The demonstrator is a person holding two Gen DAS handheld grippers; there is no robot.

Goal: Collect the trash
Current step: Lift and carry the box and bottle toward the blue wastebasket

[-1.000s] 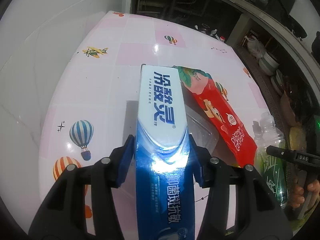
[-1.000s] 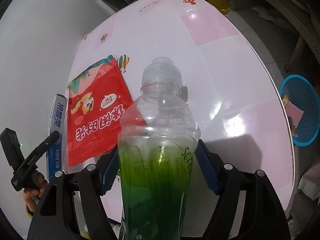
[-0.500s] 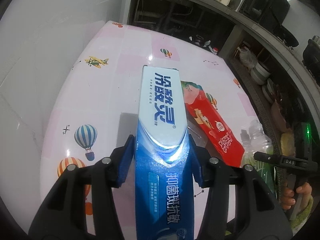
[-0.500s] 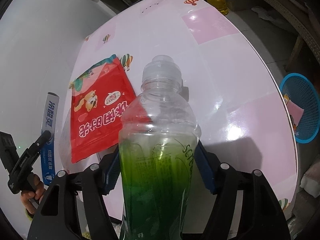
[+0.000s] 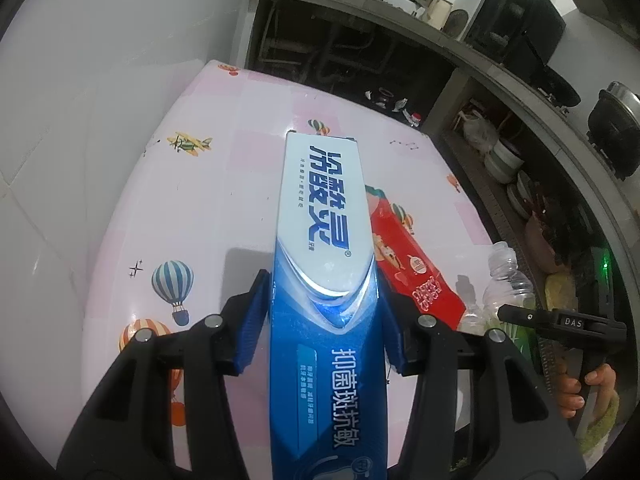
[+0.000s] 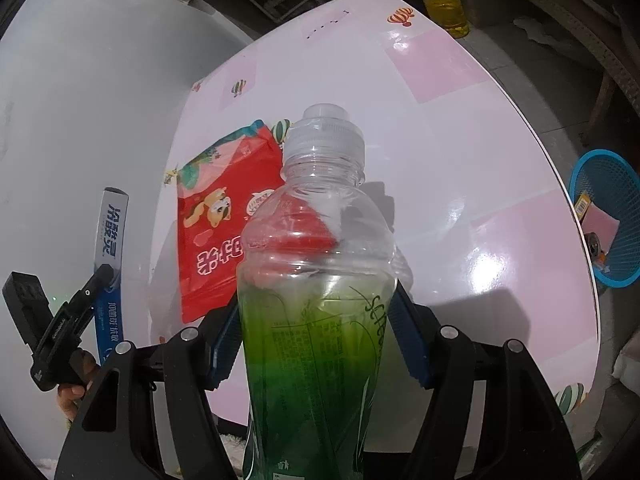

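My left gripper (image 5: 322,320) is shut on a long blue-and-white toothpaste box (image 5: 324,216), held up off the pink-and-white table (image 5: 240,120) and pointing away from me. The right wrist view shows the same box (image 6: 110,224) at the far left. My right gripper (image 6: 316,340) is shut on a clear plastic bottle (image 6: 320,280) with a green label and a clear cap, which stands upright between the blue pads. A red snack bag (image 6: 224,216) lies flat on the table between both grippers, just right of the box (image 5: 412,264).
A blue mesh basket (image 6: 608,216) with some scraps in it stands on the floor past the table's right edge. A bottle of yellow liquid (image 6: 444,8) sits beyond the far corner. Shelves with bowls (image 5: 500,160) run along the right, a white wall (image 5: 80,120) along the left.
My left gripper has risen with the toothpaste box, so the table and snack bag look further below. The right gripper and its bottle have barely moved.
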